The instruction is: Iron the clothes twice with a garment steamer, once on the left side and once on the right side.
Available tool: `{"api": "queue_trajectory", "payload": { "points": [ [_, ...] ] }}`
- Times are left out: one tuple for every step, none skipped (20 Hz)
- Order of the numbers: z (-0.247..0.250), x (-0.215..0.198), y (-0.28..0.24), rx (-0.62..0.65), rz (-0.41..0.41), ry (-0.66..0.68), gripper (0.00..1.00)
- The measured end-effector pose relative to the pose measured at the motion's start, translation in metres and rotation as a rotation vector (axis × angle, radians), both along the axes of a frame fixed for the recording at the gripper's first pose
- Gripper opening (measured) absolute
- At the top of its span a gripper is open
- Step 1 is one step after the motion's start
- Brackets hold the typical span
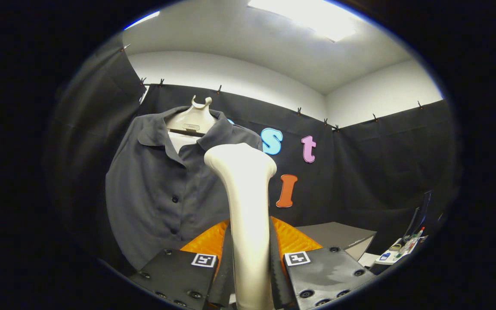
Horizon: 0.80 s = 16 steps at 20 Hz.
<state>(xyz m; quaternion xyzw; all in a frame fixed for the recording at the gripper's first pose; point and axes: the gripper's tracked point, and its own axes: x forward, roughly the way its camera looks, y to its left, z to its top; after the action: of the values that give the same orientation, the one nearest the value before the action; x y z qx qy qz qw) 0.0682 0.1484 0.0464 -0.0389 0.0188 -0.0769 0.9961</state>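
Black cloth walls, white ceiling above. Grey shirt (162, 193) on a pale hanger (193, 118), upper left of centre. Gripper (250, 267) at bottom centre, both fingers clamped on the white steamer (243, 185) handle, head upright just right of the shirt. Grey surface (338, 234) lower right.

Quick count from where I'm standing: one grey shirt (162, 189) on one pale hanger (194, 118), two dark buttons showing down its front, one cream steamer (248, 206) clamped between the gripper (250, 267) jaws, and two square markers on them.
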Motion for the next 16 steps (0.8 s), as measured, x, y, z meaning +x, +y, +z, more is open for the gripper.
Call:
{"api": "queue_trajectory", "payload": {
  "points": [
    [-0.003,0.0,0.004,0.006,-0.005,0.001,0.44],
    [-0.01,0.003,0.008,0.008,-0.006,0.006,0.44],
    [-0.017,0.009,0.011,0.008,-0.009,0.01,0.44],
    [-0.023,0.016,0.014,0.005,-0.01,0.011,0.44],
    [-0.028,0.022,0.017,0.004,-0.004,0.01,0.44],
    [-0.032,0.028,0.02,0.008,0.007,0.008,0.44],
    [-0.035,0.033,0.023,0.015,0.022,0.01,0.44],
    [-0.039,0.038,0.026,0.018,0.036,0.011,0.44],
    [-0.042,0.043,0.028,0.02,0.05,0.013,0.44],
    [-0.047,0.048,0.03,0.019,0.058,0.015,0.44],
    [-0.049,0.05,0.03,0.017,0.058,0.015,0.44],
    [-0.052,0.051,0.028,0.015,0.052,0.017,0.43],
    [-0.056,0.05,0.025,0.017,0.043,0.022,0.43],
    [-0.06,0.048,0.022,0.016,0.032,0.028,0.43],
    [-0.065,0.046,0.02,0.015,0.022,0.035,0.43],
    [-0.072,0.044,0.017,0.017,0.012,0.046,0.43]
  ]
}}
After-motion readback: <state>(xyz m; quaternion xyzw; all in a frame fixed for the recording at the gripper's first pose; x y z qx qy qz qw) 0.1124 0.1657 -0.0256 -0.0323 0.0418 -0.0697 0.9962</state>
